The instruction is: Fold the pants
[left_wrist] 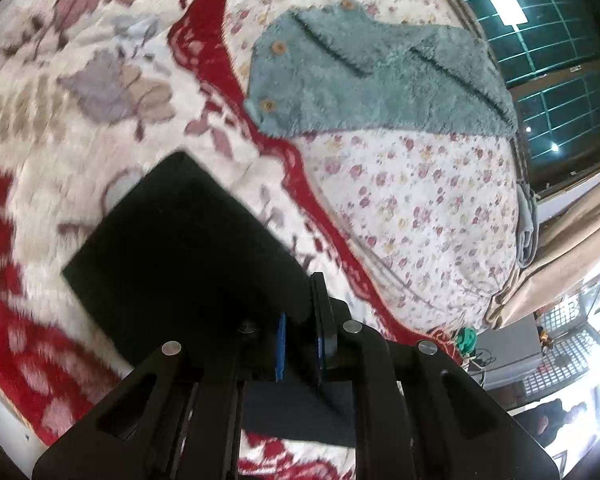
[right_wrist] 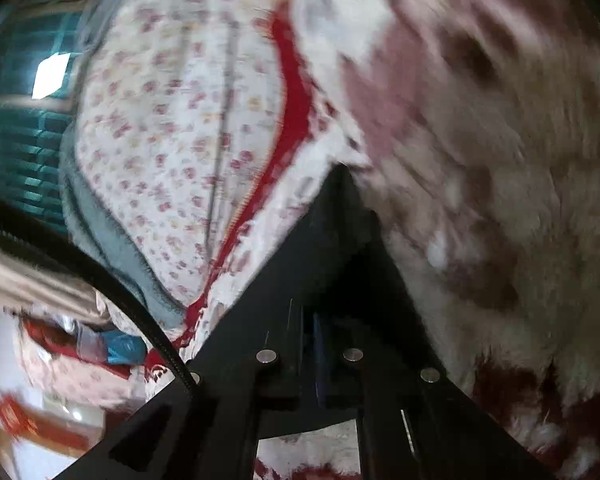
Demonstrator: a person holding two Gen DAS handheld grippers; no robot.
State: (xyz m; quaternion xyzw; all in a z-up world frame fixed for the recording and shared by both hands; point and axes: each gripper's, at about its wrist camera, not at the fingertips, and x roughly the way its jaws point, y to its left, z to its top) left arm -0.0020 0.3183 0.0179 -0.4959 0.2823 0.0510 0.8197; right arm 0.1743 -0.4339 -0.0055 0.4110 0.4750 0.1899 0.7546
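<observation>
Both grippers, left [left_wrist: 300,320] and right [right_wrist: 312,320], clamp the black pants [left_wrist: 180,240] (spreading ahead).

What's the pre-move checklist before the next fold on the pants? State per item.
1. Left gripper shut on the black pants: ok, fabric runs between the fingers.
2. Right gripper shut on the black pants: ok, the jaws look closed with dark cloth at them, though the view is blurred.
3. Both grips on matching corners: cannot tell, neither view shows the other gripper.
4. Pants lying flat, no wrinkles: cannot tell, only a dark flat panel shows.
5. Teal fleece garment away from the pants: ok, it lies apart on the floral quilt.
6. Red-patterned blanket under the pants bare for the fold: ok where visible.
</observation>
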